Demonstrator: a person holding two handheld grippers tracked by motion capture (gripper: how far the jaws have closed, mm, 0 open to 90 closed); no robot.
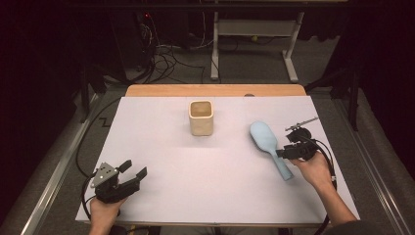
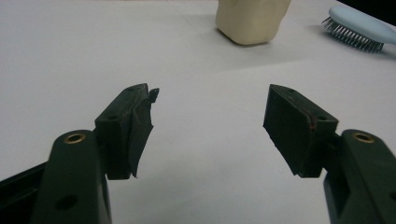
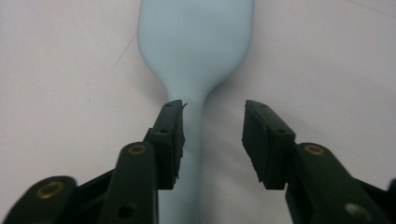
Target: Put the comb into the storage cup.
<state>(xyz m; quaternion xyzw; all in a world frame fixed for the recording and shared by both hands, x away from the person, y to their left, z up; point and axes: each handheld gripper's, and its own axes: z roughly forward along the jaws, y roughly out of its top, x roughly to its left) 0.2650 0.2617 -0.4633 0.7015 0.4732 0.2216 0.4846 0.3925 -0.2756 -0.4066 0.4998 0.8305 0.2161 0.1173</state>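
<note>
A light blue hairbrush (image 1: 265, 135) lies bristles down on the white table sheet (image 1: 205, 181) at the right, its handle pointing toward the person. My right gripper (image 1: 287, 147) stands over that handle. In the right gripper view the hairbrush (image 3: 196, 42) has its handle between the jaws of my right gripper (image 3: 214, 112). The left pad is right beside the handle and the right pad stands apart, so the grip is open. My left gripper (image 1: 135, 169) rests at the front left, and its jaws (image 2: 210, 100) stand open with nothing between them.
A cream square cup (image 1: 201, 117) stands upright at the middle back of the sheet; the left gripper view shows the cup (image 2: 252, 21) and the hairbrush (image 2: 359, 28) farther off. A wooden table edge (image 1: 215, 90) runs along the back. Cables and a desk frame lie on the floor beyond.
</note>
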